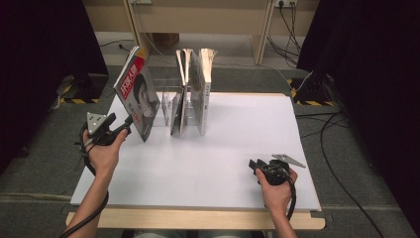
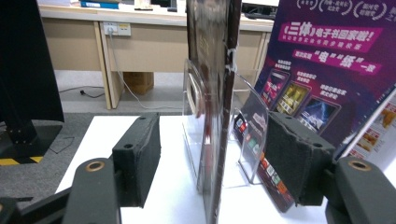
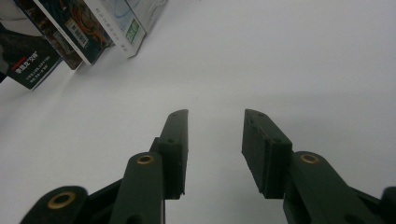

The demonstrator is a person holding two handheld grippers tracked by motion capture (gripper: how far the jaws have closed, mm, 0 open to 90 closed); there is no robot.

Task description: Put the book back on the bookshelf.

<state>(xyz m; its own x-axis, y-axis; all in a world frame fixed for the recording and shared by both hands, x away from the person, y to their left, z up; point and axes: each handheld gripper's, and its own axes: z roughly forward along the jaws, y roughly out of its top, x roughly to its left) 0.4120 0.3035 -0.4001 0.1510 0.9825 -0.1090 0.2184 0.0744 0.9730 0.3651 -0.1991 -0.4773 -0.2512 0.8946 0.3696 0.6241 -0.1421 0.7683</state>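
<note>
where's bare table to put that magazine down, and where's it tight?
Free: the white table top between the left gripper and the right gripper, and the stretch right of the standing books out to the far right corner. Crowded: the far left, where the magazine leans beside the clear rack and books.

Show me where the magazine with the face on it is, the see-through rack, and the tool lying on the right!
magazine [image 1: 136,91], high view, middle of its front cover.
rack [image 1: 166,99], high view, a clear divider between the magazine and the standing books.
right tool [image 1: 255,165], high view, between its tips.
</note>
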